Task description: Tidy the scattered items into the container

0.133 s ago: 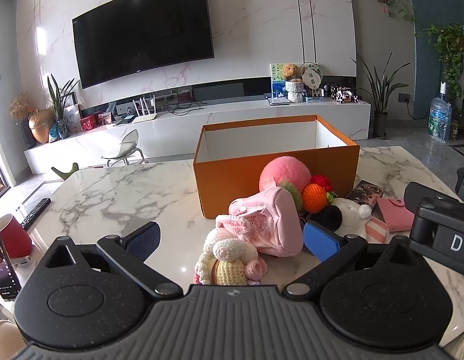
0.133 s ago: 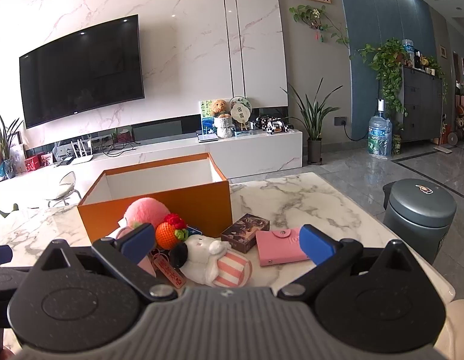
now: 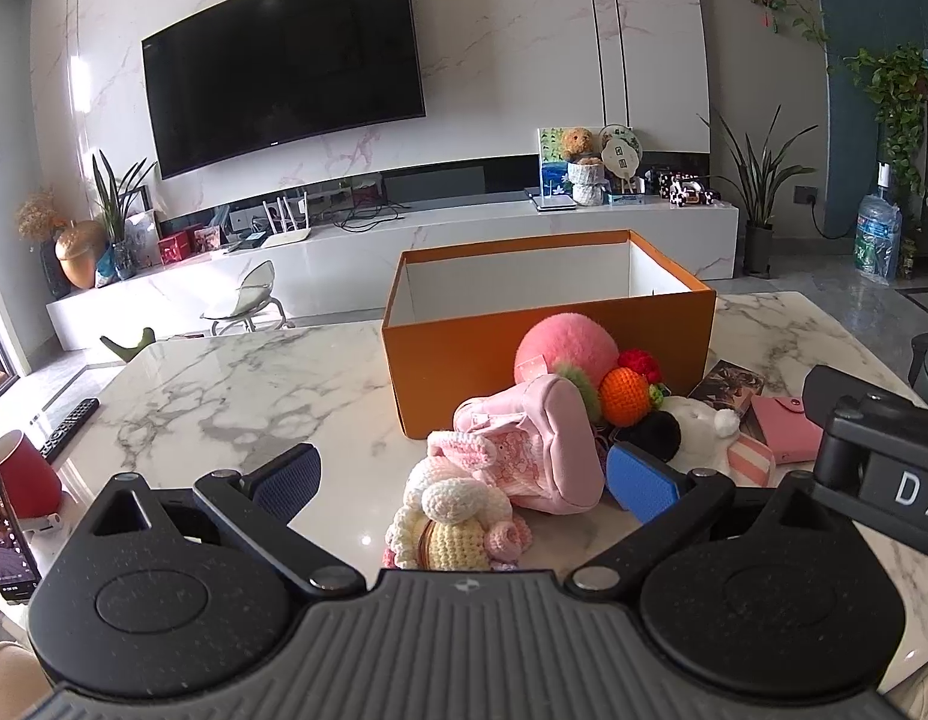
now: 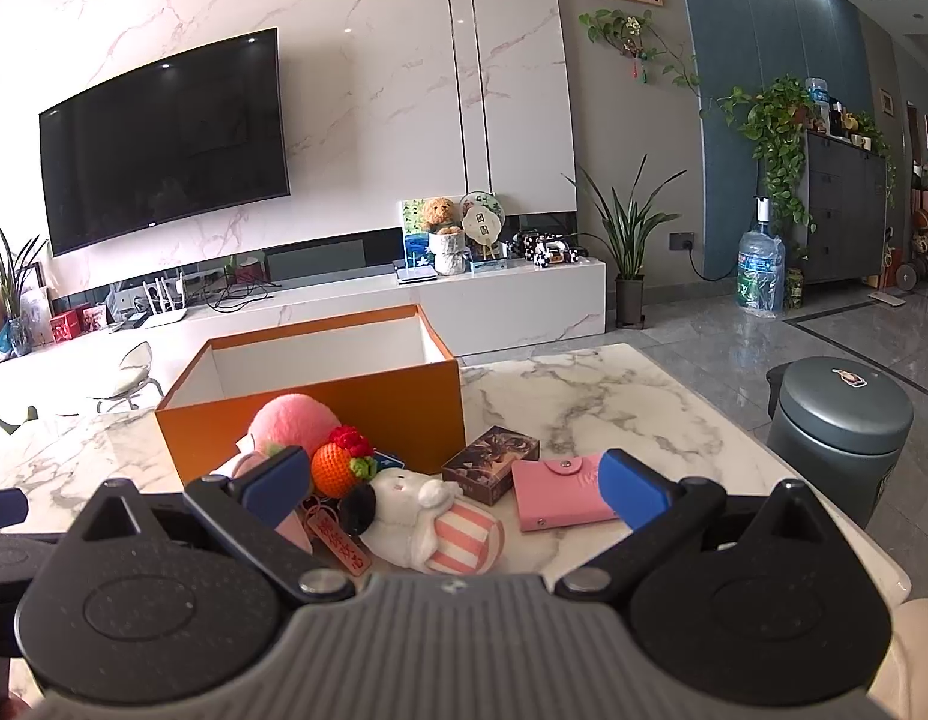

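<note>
In front of the orange box (image 3: 548,360), the soft toys (image 4: 404,504), card box and pink wallet (image 4: 560,492) are sitting on the marble table (image 3: 224,384), outside it. Left gripper (image 3: 464,480) and right gripper (image 4: 458,480) are hovering wide open, holding nothing. Box floor is hidden, so stage unclear; any pick needs jaws straddling one item.
</note>
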Motion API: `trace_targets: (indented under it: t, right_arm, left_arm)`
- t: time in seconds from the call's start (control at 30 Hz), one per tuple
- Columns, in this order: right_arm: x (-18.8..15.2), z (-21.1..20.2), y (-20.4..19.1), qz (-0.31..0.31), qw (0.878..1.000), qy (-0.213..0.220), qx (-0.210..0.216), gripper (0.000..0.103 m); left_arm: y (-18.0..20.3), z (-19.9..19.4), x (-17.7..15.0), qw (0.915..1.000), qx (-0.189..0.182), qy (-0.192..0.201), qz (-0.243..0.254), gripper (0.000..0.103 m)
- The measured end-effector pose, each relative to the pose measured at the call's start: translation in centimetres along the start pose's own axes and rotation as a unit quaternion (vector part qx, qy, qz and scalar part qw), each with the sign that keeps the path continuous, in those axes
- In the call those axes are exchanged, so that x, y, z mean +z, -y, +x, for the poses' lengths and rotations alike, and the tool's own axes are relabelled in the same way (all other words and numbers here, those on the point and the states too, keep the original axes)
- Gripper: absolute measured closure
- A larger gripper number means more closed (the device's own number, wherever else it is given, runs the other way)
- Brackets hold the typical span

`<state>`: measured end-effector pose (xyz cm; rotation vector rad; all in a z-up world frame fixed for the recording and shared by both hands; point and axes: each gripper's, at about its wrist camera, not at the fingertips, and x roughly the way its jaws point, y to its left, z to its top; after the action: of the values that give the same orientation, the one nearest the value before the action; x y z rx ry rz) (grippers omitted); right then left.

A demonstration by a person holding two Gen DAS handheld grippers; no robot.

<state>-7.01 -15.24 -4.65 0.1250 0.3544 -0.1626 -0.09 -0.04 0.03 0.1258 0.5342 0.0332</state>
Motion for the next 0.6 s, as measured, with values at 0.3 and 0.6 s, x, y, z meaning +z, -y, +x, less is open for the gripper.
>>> trace_targets:
  t: [0.3,0.6]
  right_arm:
    - [-0.20,0.15,0.23,0.001,1.000,-0.004,-0.001,0.000]
    - [-0.34,0.03,-0.35,0.001,1.000,-0.008,-0.002,0.000]
  left_arm:
    - [0.12,-0.14,0.10,1.0000,-0.008,-0.003,0.000,0.000]
    - [0.37,-0.32,0.13,1.0000,-0.005,0.003,0.001,0.000]
